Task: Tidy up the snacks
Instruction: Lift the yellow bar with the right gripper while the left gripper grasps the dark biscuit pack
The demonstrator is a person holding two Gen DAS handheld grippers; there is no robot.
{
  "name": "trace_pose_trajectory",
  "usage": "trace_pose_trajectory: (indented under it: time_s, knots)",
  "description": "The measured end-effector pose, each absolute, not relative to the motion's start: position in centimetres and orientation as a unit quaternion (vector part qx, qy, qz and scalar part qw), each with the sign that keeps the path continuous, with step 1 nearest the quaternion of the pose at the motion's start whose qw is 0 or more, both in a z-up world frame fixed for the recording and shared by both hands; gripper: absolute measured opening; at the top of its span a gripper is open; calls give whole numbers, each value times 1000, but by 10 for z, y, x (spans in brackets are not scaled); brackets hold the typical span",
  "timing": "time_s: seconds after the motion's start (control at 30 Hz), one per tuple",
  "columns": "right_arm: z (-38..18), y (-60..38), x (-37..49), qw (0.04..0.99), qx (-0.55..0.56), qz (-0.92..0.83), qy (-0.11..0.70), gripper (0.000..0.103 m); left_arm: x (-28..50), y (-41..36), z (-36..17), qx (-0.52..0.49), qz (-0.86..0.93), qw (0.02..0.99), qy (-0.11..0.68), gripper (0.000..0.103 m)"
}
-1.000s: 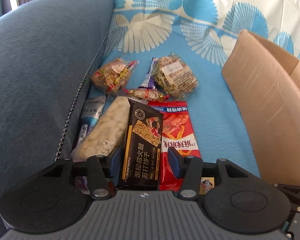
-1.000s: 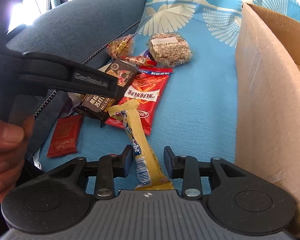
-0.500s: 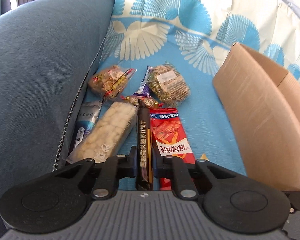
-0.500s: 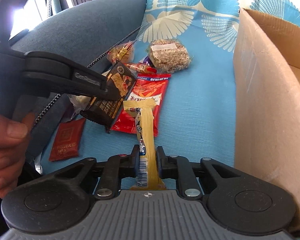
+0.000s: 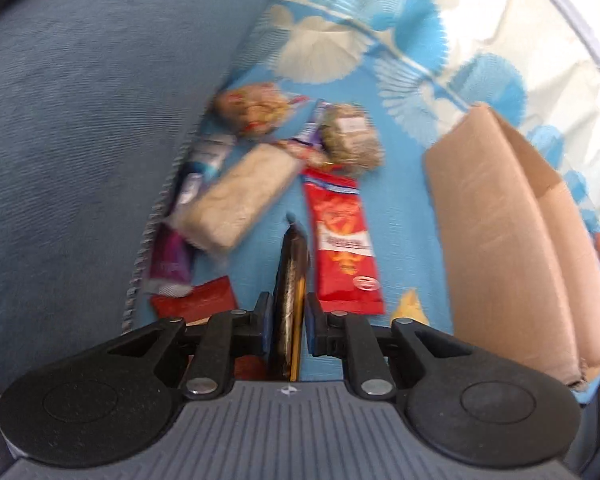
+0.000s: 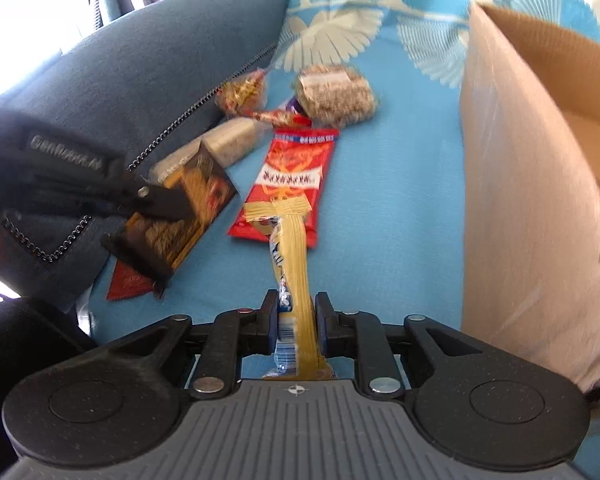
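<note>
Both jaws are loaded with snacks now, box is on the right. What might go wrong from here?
1. The left gripper pinches the black cracker packet edge-on near one end; it may twist or slip out.
2. The long yellow wrapped snack sticks far beyond the right gripper and may catch the brown cardboard box wall.
3. Both arms heading boxward may collide.

I'm getting bright daylight from the blown-out window (image 6: 32,12) at upper left of my right wrist view. Motion blur smears the snack pile (image 5: 268,160) across my left wrist view, while the gripper bodies along the bottom stay sharp. Fisheye bending curves the cardboard box (image 6: 532,200) near the right edge.
</note>
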State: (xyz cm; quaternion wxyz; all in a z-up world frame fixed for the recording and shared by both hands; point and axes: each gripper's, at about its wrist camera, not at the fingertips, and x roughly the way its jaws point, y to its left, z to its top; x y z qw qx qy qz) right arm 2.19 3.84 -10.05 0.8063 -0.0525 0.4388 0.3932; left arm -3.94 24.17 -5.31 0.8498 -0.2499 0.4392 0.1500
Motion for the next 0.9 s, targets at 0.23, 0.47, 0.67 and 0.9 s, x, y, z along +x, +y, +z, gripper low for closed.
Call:
trace_pose_trajectory:
  time_s: [0.23,0.47,0.67,0.9]
  knots:
    - [-97,35,20,800,-35,406,441,43,-30,222,-55,-182,157,857,456,43]
    - [-100,38,21,794,-45,408,448,45,-14,201,-67,-116,146,849,495,60]
    - [-102,38,21,795,-54,407,447,45,-4,193,-79,-93,143,837,519,63]
    - [-102,40,18,799,-71,407,437,44,1,193,-85,-90,144,830,531,54]
